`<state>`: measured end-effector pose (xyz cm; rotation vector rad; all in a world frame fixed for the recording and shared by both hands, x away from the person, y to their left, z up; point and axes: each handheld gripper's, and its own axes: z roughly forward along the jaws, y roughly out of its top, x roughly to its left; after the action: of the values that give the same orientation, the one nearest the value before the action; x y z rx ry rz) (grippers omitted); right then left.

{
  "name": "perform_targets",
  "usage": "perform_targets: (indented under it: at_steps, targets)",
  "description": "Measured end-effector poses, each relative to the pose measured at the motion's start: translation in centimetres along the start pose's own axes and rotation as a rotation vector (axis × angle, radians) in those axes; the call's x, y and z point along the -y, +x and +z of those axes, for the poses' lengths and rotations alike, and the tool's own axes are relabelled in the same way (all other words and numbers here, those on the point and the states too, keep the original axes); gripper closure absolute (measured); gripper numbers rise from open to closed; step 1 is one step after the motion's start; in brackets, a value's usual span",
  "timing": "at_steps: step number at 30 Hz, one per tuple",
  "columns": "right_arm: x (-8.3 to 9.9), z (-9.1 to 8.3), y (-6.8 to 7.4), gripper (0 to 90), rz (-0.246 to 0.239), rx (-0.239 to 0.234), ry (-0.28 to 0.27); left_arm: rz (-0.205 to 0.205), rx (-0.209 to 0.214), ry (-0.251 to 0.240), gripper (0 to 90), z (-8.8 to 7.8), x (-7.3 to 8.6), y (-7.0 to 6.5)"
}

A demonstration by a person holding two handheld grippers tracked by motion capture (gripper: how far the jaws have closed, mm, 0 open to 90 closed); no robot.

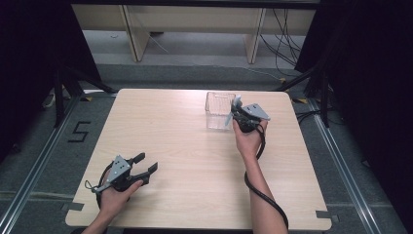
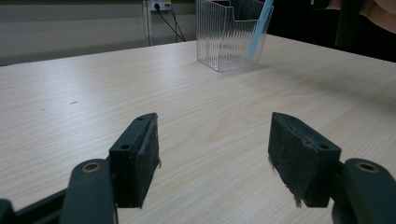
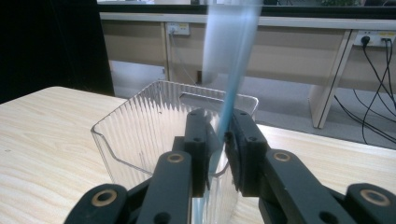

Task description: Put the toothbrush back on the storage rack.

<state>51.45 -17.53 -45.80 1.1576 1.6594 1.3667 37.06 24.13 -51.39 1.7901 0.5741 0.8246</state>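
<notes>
Spanning most of the high view, a pale wooden table [image 1: 195,161] carries the scene, with a person's forearms coming in from its near edge. Toward the far side stands a clear ribbed plastic bin [image 1: 219,110], upright and open-topped, with nothing else on the boards around it. The right gripper [image 3: 217,154] is poised at the bin's near wall, its jaws pinched nearly together on a thin light-blue strip [image 3: 231,93], which rises steeply from between the pads and leans slightly over the bin's rim; its lower end seems to reach down at the bin's wall, though whether inside or just outside cannot be told. The left gripper [image 2: 212,149] rests low near the table's front left corner, well apart from the bin, its jaws spread wide with only bare wood between the felt-faced pads [image 2: 144,158].

The strip looks very light, flat and smooth, likely a flexible plastic piece that could bend or swivel in a pinch grip. Judged from this, the hold low on its shaft leaves a long free end to sway; a grip nearer the middle, across the flat faces, would steady it. The bin itself appears light and thin-walled, apt to slide or tip if nudged, so the strip should be let down without pressing on the rim.
</notes>
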Motion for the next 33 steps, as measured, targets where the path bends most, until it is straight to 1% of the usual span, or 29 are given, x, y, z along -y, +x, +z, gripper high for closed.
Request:
perform_targets:
  at_steps: [6, 8, 9, 12, 14, 15, 16, 17, 19, 20, 22, 23, 24, 26, 27, 28, 30, 31, 32, 33]
  targets:
    - [-0.07, 0.02, 0.04, 79.4, -0.003, 0.002, -0.002, -0.001, 0.001, -0.002, 33.2, 0.0, 0.01, 0.01]
    - [-0.15, 0.06, -0.08, 79.2, -0.024, 0.0, -0.004, -0.001, 0.001, -0.001, 33.2, 0.0, 0.01, 0.02]
    - [-0.16, 0.05, -0.09, 79.1, -0.025, 0.003, -0.004, 0.0, 0.001, -0.001, 33.2, 0.0, 0.0, 0.02]
    - [-0.12, 0.07, -0.05, 78.9, -0.017, 0.002, 0.001, 0.0, 0.0, -0.001, 33.2, -0.01, 0.0, 0.0]
    - [-0.03, -0.04, 0.15, 78.4, 0.012, 0.006, 0.006, 0.0, 0.001, -0.002, 33.2, -0.01, 0.01, 0.01]
    - [-0.01, -0.02, 0.12, 78.1, 0.008, 0.002, 0.003, 0.0, -0.001, -0.002, 33.2, -0.01, 0.01, 0.01]
    - [0.01, -0.05, 0.1, 77.3, 0.006, 0.005, 0.004, 0.0, -0.001, -0.002, 33.2, -0.02, 0.01, 0.0]
    - [0.02, -0.03, -0.03, 76.3, -0.007, -0.002, 0.004, 0.0, -0.001, -0.002, 33.2, -0.02, 0.01, -0.01]
    - [0.06, -0.06, -0.06, 72.8, -0.006, -0.002, 0.009, 0.0, 0.0, -0.002, 33.2, -0.02, 0.01, -0.01]
    - [0.06, -0.06, -0.14, 71.1, -0.019, 0.0, 0.008, 0.001, -0.001, -0.002, 33.2, -0.02, 0.01, -0.01]
    - [0.09, -0.17, 0.05, 68.1, -0.005, -0.001, 0.018, 0.0, 0.0, -0.003, 33.2, -0.01, 0.0, -0.03]
    - [0.06, -0.14, -0.04, 66.1, -0.015, -0.008, 0.021, 0.0, 0.0, -0.003, 33.2, 0.0, 0.0, -0.04]
    - [0.01, -0.25, -0.03, 64.6, -0.02, -0.004, 0.036, 0.0, -0.001, -0.002, 33.2, 0.0, 0.0, -0.05]
    - [-0.01, -0.26, 0.0, 60.1, -0.021, -0.004, 0.038, 0.0, 0.0, -0.003, 33.2, 0.0, -0.01, -0.07]
    - [-0.02, -0.31, 0.04, 58.9, -0.013, -0.006, 0.046, 0.0, 0.0, -0.003, 33.2, -0.01, -0.01, -0.07]
    - [-0.06, -0.34, -0.02, 57.9, -0.027, -0.006, 0.046, 0.0, 0.0, -0.003, 33.2, 0.0, -0.01, -0.07]
    - [-0.11, -0.56, 0.09, 55.2, -0.027, 0.0, 0.054, 0.0, 0.0, -0.003, 33.2, 0.0, -0.02, -0.1]
    - [-0.15, -0.57, 0.02, 54.5, -0.039, -0.007, 0.048, 0.0, 0.0, -0.002, 33.2, 0.0, -0.03, -0.12]
    - [-0.2, -0.76, 0.12, 53.9, -0.026, 0.001, 0.056, -0.001, 0.001, -0.002, 33.2, 0.0, -0.03, -0.14]
    - [-0.3, -0.85, 0.03, 53.3, -0.046, 0.004, 0.05, -0.004, 0.004, -0.019, 33.2, 0.14, 0.03, -0.15]
